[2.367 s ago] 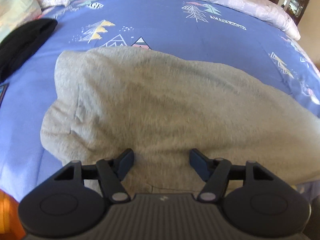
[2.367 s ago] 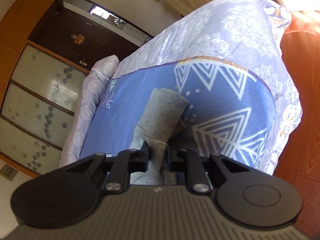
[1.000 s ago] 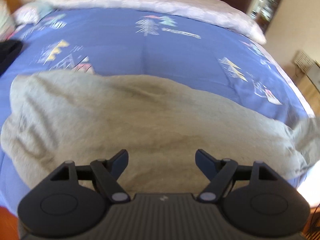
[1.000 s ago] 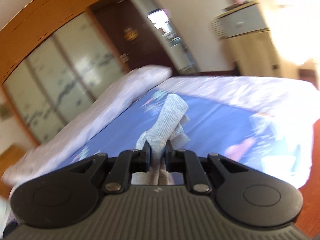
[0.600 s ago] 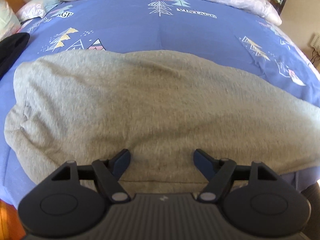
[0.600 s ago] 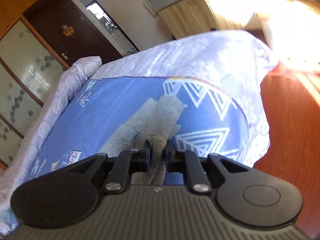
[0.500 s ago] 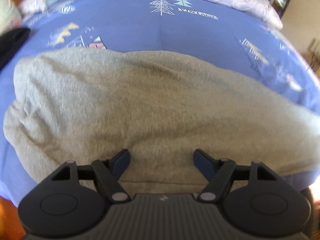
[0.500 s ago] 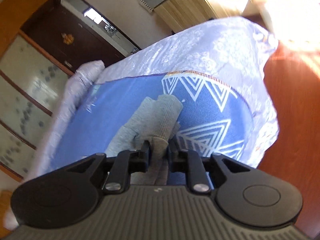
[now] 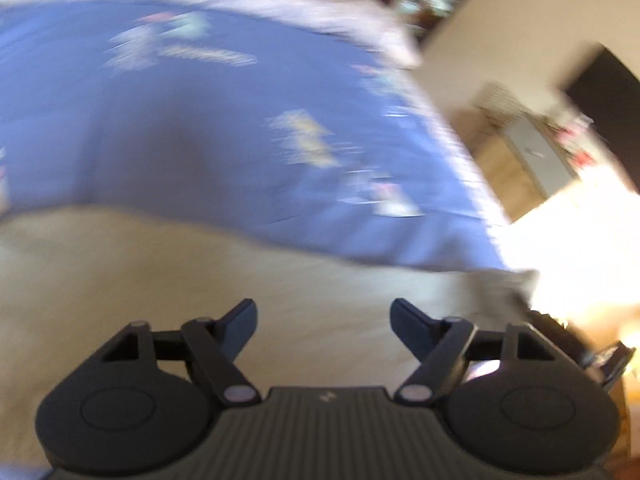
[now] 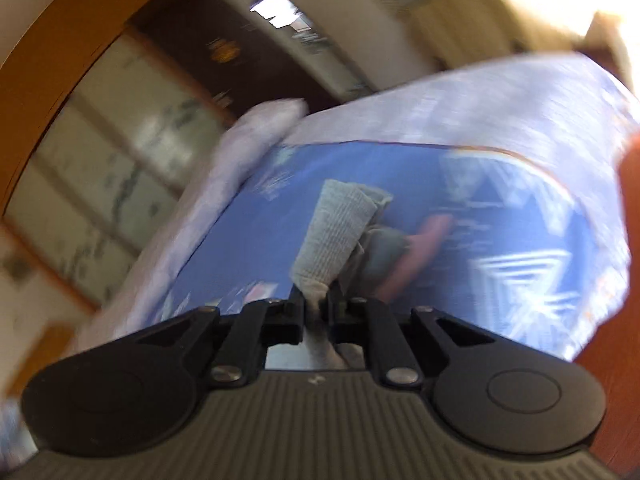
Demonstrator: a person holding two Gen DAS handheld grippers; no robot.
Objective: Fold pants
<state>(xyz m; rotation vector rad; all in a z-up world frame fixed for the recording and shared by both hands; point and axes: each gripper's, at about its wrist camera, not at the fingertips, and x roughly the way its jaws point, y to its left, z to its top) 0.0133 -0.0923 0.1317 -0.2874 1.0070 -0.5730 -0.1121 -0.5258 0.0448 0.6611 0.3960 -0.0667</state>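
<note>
The grey pants (image 9: 200,280) lie spread on the blue patterned bedspread (image 9: 180,128) in the blurred left wrist view. My left gripper (image 9: 322,316) is open and empty, its fingers just above the grey cloth. In the right wrist view my right gripper (image 10: 317,308) is shut on the ribbed cuff end of the pants (image 10: 336,228), which sticks up past the fingertips above the bed (image 10: 500,208). Both views are motion-blurred.
A white quilt (image 10: 192,220) runs along the far side of the bed. A wardrobe with glass panels (image 10: 100,152) and a dark door (image 10: 256,52) stand behind. A wooden cabinet (image 9: 532,160) stands by the wall, and red wood floor (image 10: 624,272) lies beside the bed.
The left gripper has swung to the right over the pants, still open. The right gripper has lifted and tilted with the cuff still held; both views have become blurred.
</note>
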